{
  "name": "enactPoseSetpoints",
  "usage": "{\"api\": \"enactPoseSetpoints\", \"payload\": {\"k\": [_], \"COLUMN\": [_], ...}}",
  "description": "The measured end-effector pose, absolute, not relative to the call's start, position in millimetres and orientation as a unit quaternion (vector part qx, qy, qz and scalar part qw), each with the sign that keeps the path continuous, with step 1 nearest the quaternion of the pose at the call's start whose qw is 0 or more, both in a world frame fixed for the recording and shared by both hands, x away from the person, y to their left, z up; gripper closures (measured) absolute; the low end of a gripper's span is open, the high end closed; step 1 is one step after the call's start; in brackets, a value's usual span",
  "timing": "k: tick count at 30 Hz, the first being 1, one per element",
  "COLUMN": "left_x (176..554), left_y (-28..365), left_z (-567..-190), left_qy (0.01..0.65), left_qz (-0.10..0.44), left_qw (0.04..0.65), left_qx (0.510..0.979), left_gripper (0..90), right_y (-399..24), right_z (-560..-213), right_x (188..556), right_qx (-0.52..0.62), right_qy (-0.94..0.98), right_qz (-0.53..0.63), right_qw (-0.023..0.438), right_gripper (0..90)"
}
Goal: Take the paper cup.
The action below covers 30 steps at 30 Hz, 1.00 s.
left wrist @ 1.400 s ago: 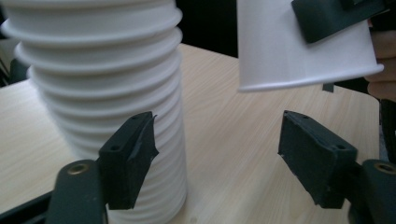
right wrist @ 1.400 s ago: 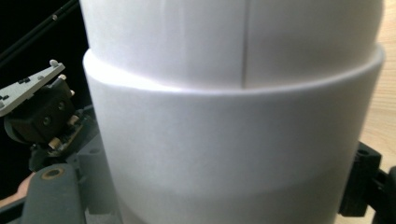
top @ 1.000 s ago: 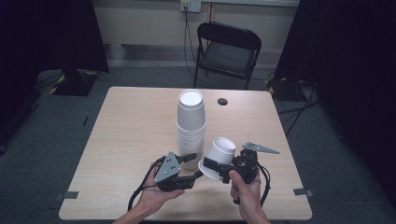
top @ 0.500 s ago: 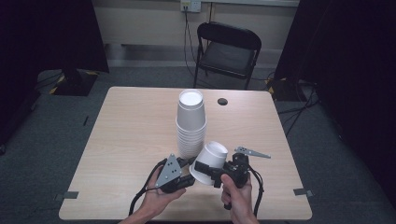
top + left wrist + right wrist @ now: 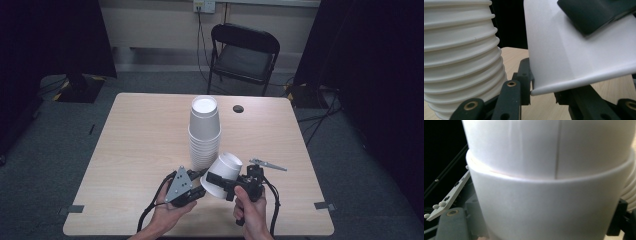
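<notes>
The right gripper (image 5: 216, 181) is clamping a tilted white paper cup (image 5: 223, 174) just in front of the cup stack (image 5: 204, 132). The left gripper (image 5: 202, 186), its jaws just closing, is pinching the cup's rim (image 5: 564, 85). The table (image 5: 135, 140) is lying open to the left.

One tall stack of white cups (image 5: 204, 132) is standing on the desk (image 5: 135, 150). Two nested cups (image 5: 222, 175) are tilting between two tongs. One folding chair (image 5: 243, 52) is standing behind.
</notes>
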State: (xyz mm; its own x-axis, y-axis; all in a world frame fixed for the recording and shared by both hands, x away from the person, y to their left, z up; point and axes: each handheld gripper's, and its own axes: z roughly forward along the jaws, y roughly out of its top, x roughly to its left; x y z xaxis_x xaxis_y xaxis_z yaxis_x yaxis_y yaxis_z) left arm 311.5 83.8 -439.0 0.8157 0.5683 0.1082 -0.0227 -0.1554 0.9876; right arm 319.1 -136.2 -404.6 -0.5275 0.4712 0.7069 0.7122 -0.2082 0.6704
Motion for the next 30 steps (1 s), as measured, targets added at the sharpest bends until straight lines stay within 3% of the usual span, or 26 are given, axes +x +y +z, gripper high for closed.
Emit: {"api": "enactPoseSetpoints", "payload": {"k": [7,10,20,26,30], "left_x": [309.3,313.0,313.9,313.5,313.3], "left_y": [84.3,87.1,89.2,90.5,91.6], "left_z": [-437.1,-437.8,-439.7,-439.6,-438.9], "left_qy": [0.190,0.189,0.188,0.196,0.204], "left_qz": [0.252,0.235,0.233,0.217,0.203], "left_qw": [0.628,0.629,0.627,0.632,0.636], "left_qx": [0.711,0.716,0.719,0.718,0.716], "left_gripper": [69.5,75.3,78.9,80.8,81.5], "right_y": [-131.6,-131.6,-130.2,-132.0,-134.2], "right_z": [-406.9,-407.2,-410.9,-406.2,-404.8], "right_x": [318.5,318.8,320.7,321.0,323.3], "right_qx": [-0.475,-0.478,-0.470,-0.448,-0.442], "right_qy": [-0.626,-0.626,-0.628,-0.642,-0.642], "right_qz": [-0.610,-0.605,-0.611,-0.618,-0.623], "right_qw": [0.106,0.113,0.105,0.065,0.068], "right_gripper": [17.2,16.3,13.4,13.1,12.8]}}
